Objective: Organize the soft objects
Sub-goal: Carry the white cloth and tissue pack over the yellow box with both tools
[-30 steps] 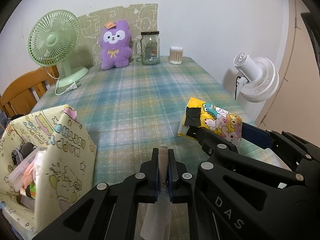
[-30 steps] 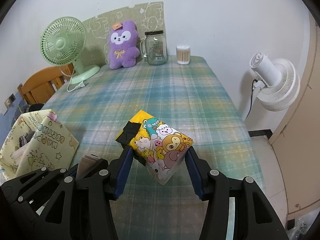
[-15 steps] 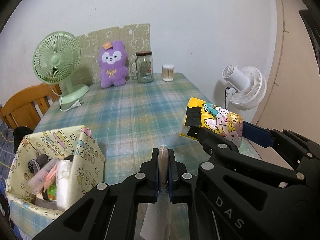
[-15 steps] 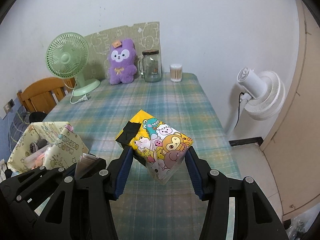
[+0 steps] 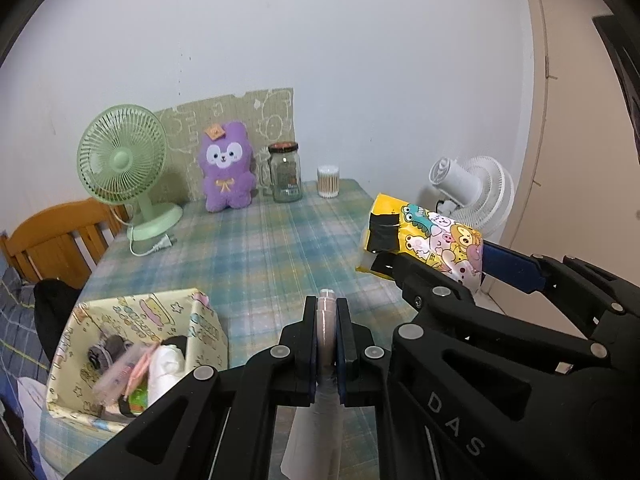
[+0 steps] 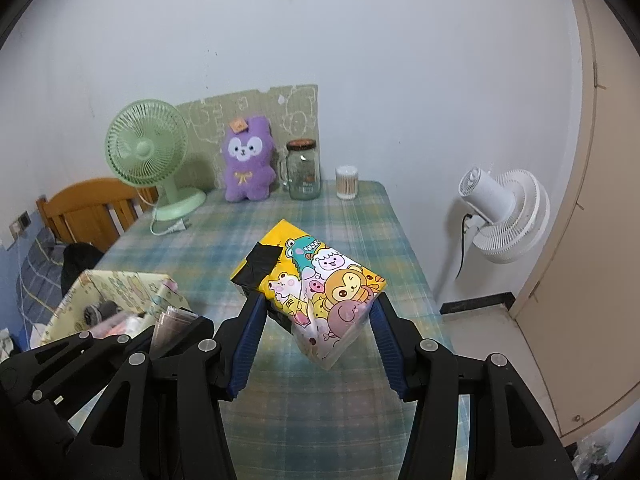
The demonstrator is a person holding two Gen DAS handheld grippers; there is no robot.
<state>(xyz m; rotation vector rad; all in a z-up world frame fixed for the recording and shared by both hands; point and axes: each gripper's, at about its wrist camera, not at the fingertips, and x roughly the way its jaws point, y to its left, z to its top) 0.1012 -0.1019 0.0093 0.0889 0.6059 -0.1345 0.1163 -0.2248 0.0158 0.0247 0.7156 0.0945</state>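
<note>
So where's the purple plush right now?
The purple plush sits at the table's far edge against the wall, between the green fan and the jar.

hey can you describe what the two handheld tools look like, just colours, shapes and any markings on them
Both are matte black plastic with angular, cut-out linkage arms joined by round silver rivets. The left tool has flat, narrow black fingers with dark blue inner pads. The right tool has long fingers faced with ribbed blue pads, and its body carries raised "DAS" lettering, seen from the left wrist view. No cables, hands or sleeves are visible.
</note>
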